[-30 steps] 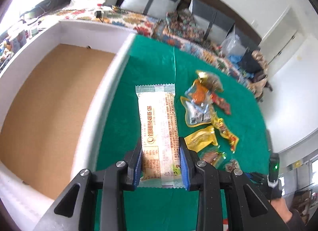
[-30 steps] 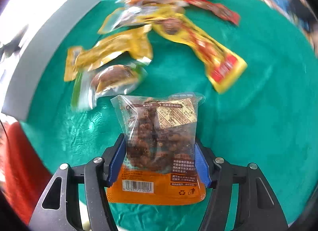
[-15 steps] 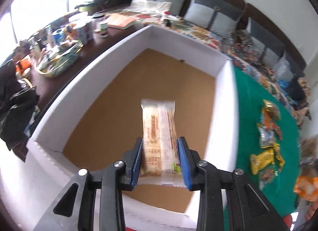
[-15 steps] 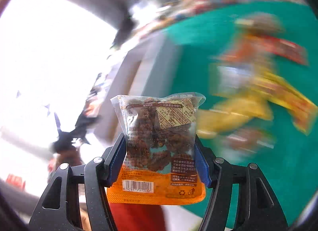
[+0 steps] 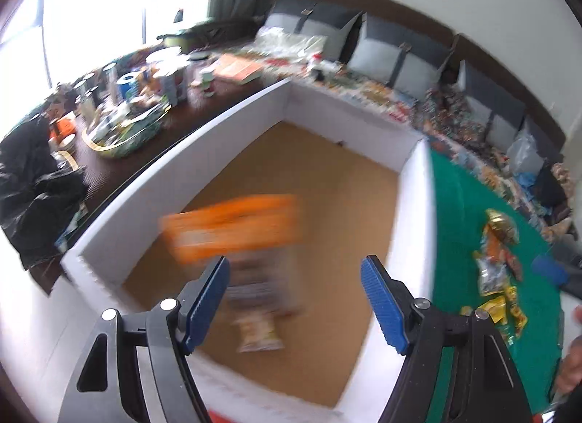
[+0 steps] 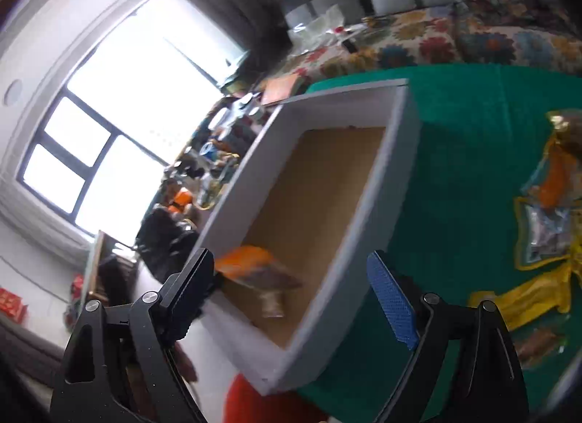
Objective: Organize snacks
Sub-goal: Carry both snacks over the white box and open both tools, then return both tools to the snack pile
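My left gripper [image 5: 294,297] hangs over the white box [image 5: 411,215], its jaws opening with nothing pressed between them. Below it, over the box's brown floor, the orange-and-clear snack bag [image 5: 232,230] shows as a blur, and the long pale snack bar [image 5: 259,330] lies blurred under it. My right gripper [image 6: 291,295] hovers at the near corner of the white box [image 6: 363,241], jaws opening too, with nothing in them. From this side the orange bag [image 6: 251,263] and the pale bar [image 6: 272,304] both appear inside the box.
Several loose snack packets [image 5: 496,266] lie on the green cloth [image 5: 462,226] right of the box, also seen as packets [image 6: 545,226]. A dark table with cups and a basket [image 5: 123,131] stands left of the box. A sofa with cushions lines the far wall.
Both grippers have opened and let go: the pale bar has dropped from the left one and the orange bag from the right one into the box. The right gripper swung over from the cloth to the box.
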